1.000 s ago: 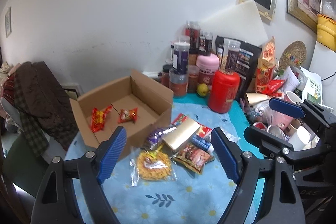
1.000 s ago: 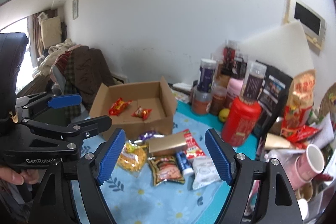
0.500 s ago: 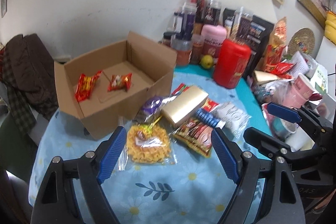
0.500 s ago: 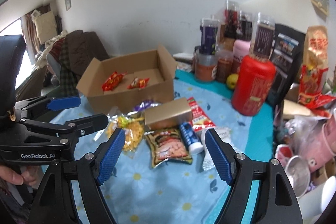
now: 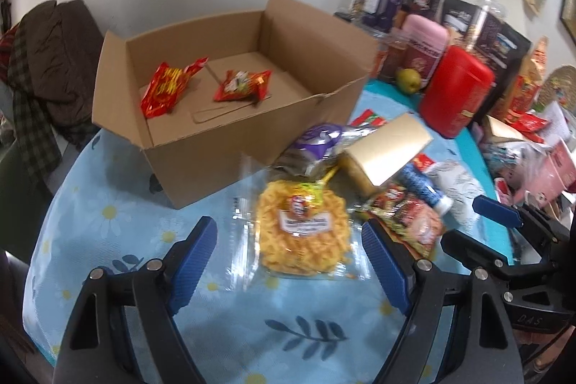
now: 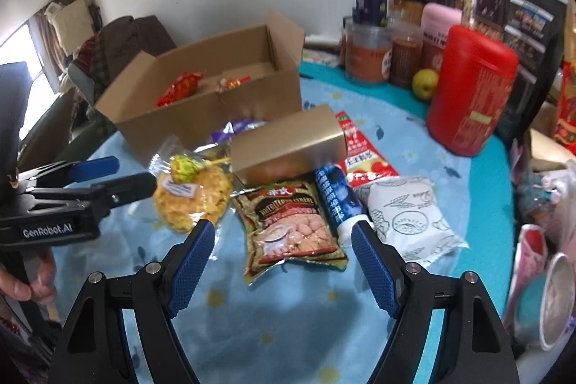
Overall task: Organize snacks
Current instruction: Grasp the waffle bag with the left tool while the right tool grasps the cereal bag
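Observation:
An open cardboard box (image 5: 201, 146) (image 6: 201, 117) stands on the blue flowered tablecloth with two red snack packets (image 5: 169, 87) (image 5: 243, 85) inside. In front of it lies a heap of snacks: a clear bag of yellow noodle snack (image 5: 306, 236) (image 6: 190, 197), a purple packet (image 5: 316, 139), a gold box (image 5: 388, 146) (image 6: 288, 143), a red-brown cereal bag (image 6: 291, 225) (image 5: 410, 218), a blue tube (image 6: 334, 197), a white pouch (image 6: 410, 218). My left gripper (image 5: 289, 261) is open just short of the yellow bag. My right gripper (image 6: 282, 261) is open before the cereal bag.
Jars, a red canister (image 6: 471, 92) (image 5: 453, 92), a pink tin (image 5: 424, 42), a green fruit (image 6: 424, 83) and dark bags crowd the back right. Pink cups (image 6: 532, 251) stand at the right edge. A chair with dark clothes (image 5: 46, 60) stands left of the table.
Both grippers have come down and closer to the snack heap, tilting further downward. The box and snacks now fill more of each view. Neither gripper's opening has changed.

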Available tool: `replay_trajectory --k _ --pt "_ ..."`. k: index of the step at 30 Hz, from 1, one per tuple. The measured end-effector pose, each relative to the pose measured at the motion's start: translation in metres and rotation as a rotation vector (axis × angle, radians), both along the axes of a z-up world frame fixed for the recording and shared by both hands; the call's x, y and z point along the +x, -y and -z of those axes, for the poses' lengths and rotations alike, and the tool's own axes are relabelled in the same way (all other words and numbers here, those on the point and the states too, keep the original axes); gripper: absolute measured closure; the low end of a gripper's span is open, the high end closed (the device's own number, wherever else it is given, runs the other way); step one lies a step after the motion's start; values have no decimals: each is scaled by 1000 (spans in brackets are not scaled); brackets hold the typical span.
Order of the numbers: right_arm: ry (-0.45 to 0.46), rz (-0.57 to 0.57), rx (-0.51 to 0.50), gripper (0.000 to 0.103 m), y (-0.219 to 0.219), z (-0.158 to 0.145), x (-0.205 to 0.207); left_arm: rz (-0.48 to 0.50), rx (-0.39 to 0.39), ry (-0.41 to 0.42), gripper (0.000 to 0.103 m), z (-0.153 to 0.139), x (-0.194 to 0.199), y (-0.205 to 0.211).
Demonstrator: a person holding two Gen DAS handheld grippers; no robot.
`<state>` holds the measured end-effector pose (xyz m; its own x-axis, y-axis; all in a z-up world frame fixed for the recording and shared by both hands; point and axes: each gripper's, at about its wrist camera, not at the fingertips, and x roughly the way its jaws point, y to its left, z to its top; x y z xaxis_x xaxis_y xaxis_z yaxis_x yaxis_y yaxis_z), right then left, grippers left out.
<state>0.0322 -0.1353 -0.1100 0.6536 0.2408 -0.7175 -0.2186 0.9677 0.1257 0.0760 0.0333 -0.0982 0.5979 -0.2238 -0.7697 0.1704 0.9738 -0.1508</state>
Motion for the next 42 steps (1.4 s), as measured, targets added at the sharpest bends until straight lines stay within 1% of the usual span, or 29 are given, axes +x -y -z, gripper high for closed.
replay_trajectory --k 2,5,6,7,9,11,12,13,14,16,17,19,20,22,24,28,30,31,33,34,35,37,40,41,42 --pt "-33 -1 4 24 1 9 10 -6 -10 -21 20 8 8 -3" --pt "-81 0 -3 24 2 23 23 -1 -5 -46 20 18 18 -2" --pt "-82 2 -12 23 2 26 26 8 -6 -64 20 23 22 -2" --pt "-59 0 -24 22 1 24 26 16 -11 -79 20 26 25 -1" --pt "-55 -12 -41 20 -1 26 28 35 -37 -127 20 37 33 -1" --pt "-54 -18 -52 18 -4 26 30 48 -76 -194 20 48 41 0" --pt "-53 -20 -61 18 -5 26 30 54 -101 -215 16 52 44 -1" --pt "-50 -22 -79 18 -7 27 29 58 -111 -207 14 52 44 0" --pt "-49 -25 -90 18 -9 27 28 61 -99 -197 11 51 44 2" --pt "-47 -32 -110 18 -12 29 25 79 -41 -200 6 53 46 11" --pt "-47 -35 -113 18 -13 29 23 88 -26 -199 3 54 47 14" --pt "-53 -40 -113 18 -14 31 20 96 37 -183 2 56 45 24" --pt "-57 -44 -108 18 -14 32 19 99 61 -177 1 57 45 29" --pt "-67 -44 -99 19 -14 35 17 101 102 -167 1 59 45 35" --pt "-78 -36 -111 19 -14 38 17 102 113 -163 1 60 46 38" --pt "-100 -34 -83 19 -11 43 21 84 95 -151 1 59 48 35" --pt "-107 -35 -71 19 -10 45 25 88 95 -137 8 59 45 34" --pt "-111 -30 -65 22 -10 46 27 96 97 -133 11 58 43 33" --pt "-110 -25 -68 30 -10 48 30 104 105 -122 26 56 38 32" --pt "-107 -28 -66 33 -10 48 30 106 103 -118 28 55 36 31" --pt "-105 -28 -66 34 -10 48 29 109 94 -119 31 54 34 29" --pt "-108 -26 -64 42 -11 48 26 107 76 -125 35 53 31 25" --pt "-107 -33 -53 51 -10 45 19 114 50 -133 46 50 25 21" --pt "-107 -35 -52 52 -11 44 16 120 40 -139 52 49 21 19" --pt "-109 -37 -53 53 -11 43 13 125 34 -144 55 48 18 19"
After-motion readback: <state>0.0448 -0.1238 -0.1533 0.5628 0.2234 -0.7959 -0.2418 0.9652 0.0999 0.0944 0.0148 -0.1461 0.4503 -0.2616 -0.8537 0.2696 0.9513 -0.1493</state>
